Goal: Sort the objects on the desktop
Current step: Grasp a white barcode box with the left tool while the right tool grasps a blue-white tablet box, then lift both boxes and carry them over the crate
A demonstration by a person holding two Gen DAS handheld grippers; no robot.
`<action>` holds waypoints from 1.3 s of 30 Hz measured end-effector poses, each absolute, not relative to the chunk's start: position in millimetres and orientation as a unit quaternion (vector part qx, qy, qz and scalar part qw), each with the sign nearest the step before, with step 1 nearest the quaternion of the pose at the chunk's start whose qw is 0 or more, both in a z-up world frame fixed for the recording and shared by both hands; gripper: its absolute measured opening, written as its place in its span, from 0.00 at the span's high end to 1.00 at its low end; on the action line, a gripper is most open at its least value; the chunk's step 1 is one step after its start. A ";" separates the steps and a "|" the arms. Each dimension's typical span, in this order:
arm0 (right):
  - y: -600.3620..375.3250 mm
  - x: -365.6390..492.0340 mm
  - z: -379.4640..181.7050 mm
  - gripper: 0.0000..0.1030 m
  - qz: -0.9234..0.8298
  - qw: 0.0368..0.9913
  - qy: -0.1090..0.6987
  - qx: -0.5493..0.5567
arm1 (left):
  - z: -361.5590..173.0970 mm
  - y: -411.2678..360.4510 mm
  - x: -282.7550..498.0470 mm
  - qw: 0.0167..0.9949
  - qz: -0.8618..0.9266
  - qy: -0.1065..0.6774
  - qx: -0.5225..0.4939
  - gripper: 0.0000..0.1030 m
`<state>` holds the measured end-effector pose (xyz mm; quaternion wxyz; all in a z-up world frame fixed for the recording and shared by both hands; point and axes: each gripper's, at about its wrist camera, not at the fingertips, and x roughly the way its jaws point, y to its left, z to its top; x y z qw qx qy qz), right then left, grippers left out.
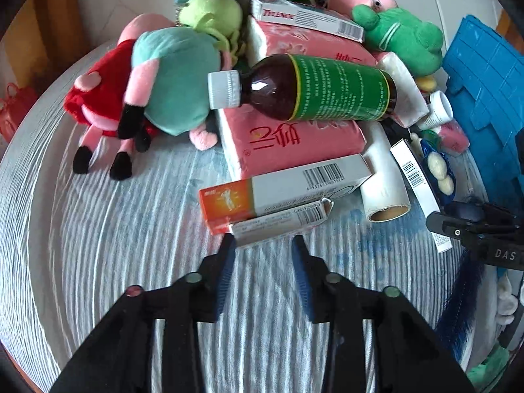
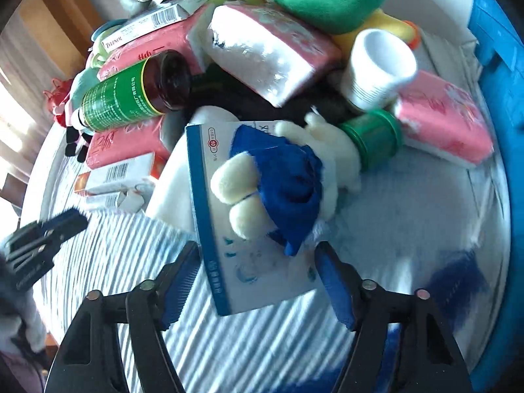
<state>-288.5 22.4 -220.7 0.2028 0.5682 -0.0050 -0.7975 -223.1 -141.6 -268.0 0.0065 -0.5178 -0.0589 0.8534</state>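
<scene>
Sideways, brown bottle [image 1: 311, 88] atop tissue packs [image 1: 288, 137]

The left gripper [image 1: 263, 240] is matte black, two angular arms tapering forward, each finger faced with a ribbed blue pad. Round studs sit on its knuckles: one reddish, the others pale green. The right gripper [image 2: 257, 252] has the same black frame and ribbed blue pads [image 2: 334, 281], with dull metallic studs. Seen beside the left gripper, its side carries white letters "DAS" and a small screw.
</scene>
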 end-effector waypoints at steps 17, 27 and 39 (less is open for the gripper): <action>30.3 -247.4 -215.3 0.64 -0.778 0.223 0.010 0.587 | -296.7 -122.0 -180.3 -0.037 0.823 -0.093 -0.560 0.29; 31.4 -232.9 -205.7 0.34 -0.796 0.216 0.046 0.564 | -276.0 -128.2 -144.1 -0.053 0.844 -0.100 -0.525 0.29; 25.7 -248.1 -213.8 0.51 -0.833 0.155 0.144 0.511 | -232.2 -112.1 -145.0 -0.041 0.871 -0.075 -0.484 0.29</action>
